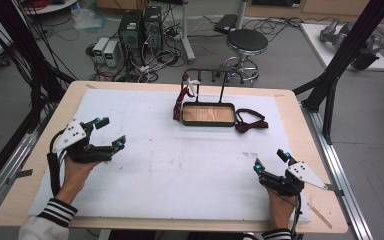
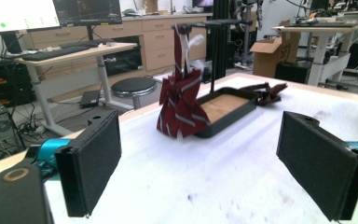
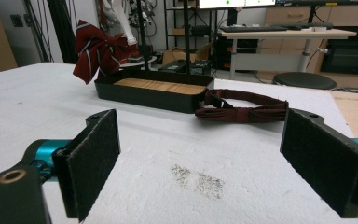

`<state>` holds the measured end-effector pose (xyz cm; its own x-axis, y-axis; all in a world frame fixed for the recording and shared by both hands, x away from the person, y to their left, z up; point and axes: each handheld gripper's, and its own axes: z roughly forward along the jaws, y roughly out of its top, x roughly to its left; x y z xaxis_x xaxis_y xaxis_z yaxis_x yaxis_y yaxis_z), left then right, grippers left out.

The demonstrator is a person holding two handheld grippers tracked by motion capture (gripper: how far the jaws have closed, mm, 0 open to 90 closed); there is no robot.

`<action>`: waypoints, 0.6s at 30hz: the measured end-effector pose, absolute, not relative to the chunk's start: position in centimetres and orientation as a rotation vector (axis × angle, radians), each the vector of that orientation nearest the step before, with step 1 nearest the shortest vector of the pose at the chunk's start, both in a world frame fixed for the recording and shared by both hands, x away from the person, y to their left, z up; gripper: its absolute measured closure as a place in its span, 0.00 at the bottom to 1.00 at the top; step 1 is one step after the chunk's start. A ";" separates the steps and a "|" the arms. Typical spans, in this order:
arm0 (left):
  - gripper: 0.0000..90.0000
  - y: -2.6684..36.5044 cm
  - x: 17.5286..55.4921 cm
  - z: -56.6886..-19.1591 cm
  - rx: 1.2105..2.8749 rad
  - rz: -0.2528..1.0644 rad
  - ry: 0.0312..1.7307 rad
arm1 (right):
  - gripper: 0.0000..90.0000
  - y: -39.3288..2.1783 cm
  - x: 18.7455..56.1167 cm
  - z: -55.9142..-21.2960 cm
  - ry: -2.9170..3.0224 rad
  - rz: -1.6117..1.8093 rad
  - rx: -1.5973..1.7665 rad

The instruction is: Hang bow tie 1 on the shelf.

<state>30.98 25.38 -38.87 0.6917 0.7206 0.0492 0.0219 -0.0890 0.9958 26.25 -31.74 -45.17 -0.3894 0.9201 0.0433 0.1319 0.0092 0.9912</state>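
A black tray (image 1: 209, 122) with a wooden floor and an upright black rack (image 1: 213, 71) stands at the table's far middle. A dark red striped bow tie (image 1: 182, 97) hangs from the rack's left end (image 2: 181, 100) (image 3: 98, 51). A second dark red bow tie (image 1: 250, 122) lies flat on the white sheet right of the tray (image 3: 242, 109) (image 2: 265, 91). My left gripper (image 1: 111, 134) is open at the near left, well away from the tray, nothing between its pads (image 2: 93, 163). My right gripper (image 1: 271, 160) is open at the near right, its pads (image 3: 324, 163) empty.
The white sheet (image 1: 170, 165) covers most of the wooden table (image 1: 55, 130). A faint grey smudge (image 3: 196, 179) marks the sheet ahead of the right gripper. A stool (image 1: 246, 42), computers and cables stand on the floor beyond the far edge. Black frame posts flank both sides.
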 end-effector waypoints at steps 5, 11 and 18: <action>0.16 25.5 30.5 -40.3 1.554 0.646 0.626 | 0.12 -31.8 26.2 -45.2 1.592 1.453 1.107; 0.16 25.3 30.5 -41.1 1.535 0.641 0.629 | 0.12 -31.8 26.2 -45.2 1.584 1.454 1.106; 0.16 25.2 30.6 -41.4 1.520 0.635 0.635 | 0.12 -31.7 26.1 -45.2 1.587 1.453 1.095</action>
<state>30.56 25.19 -41.38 0.6913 0.7224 0.0164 0.0172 -0.0392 0.9991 26.14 -31.73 -45.21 -0.3877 0.9209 0.0397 0.1207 0.0080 0.9927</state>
